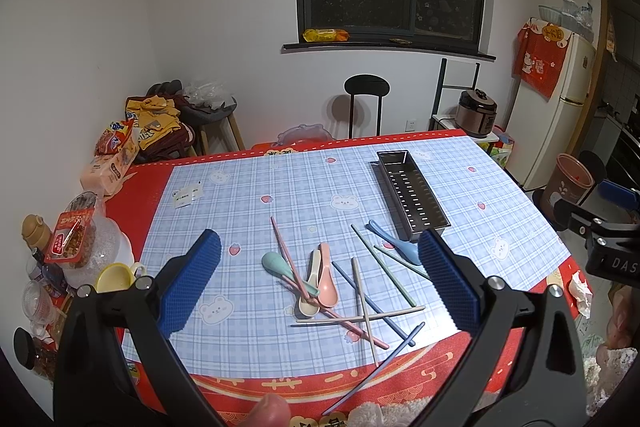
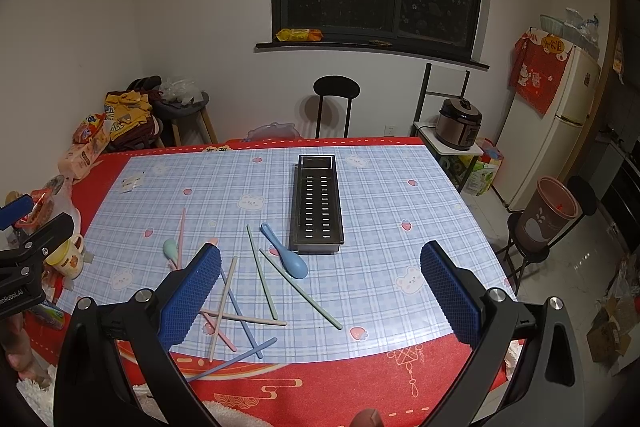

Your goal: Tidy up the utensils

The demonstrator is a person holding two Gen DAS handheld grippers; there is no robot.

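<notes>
A metal perforated utensil tray (image 1: 412,193) (image 2: 317,203) lies empty on the blue plaid mat. In front of it lies a blue spoon (image 1: 394,242) (image 2: 286,253). A teal spoon (image 1: 280,267), a pink spoon (image 1: 328,281) and a cream spoon (image 1: 310,293) lie heaped with crossed pastel chopsticks (image 1: 364,307) (image 2: 236,311). Two green chopsticks (image 2: 300,287) lie apart. My left gripper (image 1: 320,279) hangs open above the heap, holding nothing. My right gripper (image 2: 320,287) is open above the mat's near right part, holding nothing.
Cups, jars and snack packs (image 1: 76,239) crowd the table's left edge, with a yellow cup (image 2: 66,259) among them. Two small packets (image 1: 186,195) lie on the mat's far left. A stool, a rice cooker (image 2: 460,123), a fridge and a brown bin (image 2: 546,211) stand beyond.
</notes>
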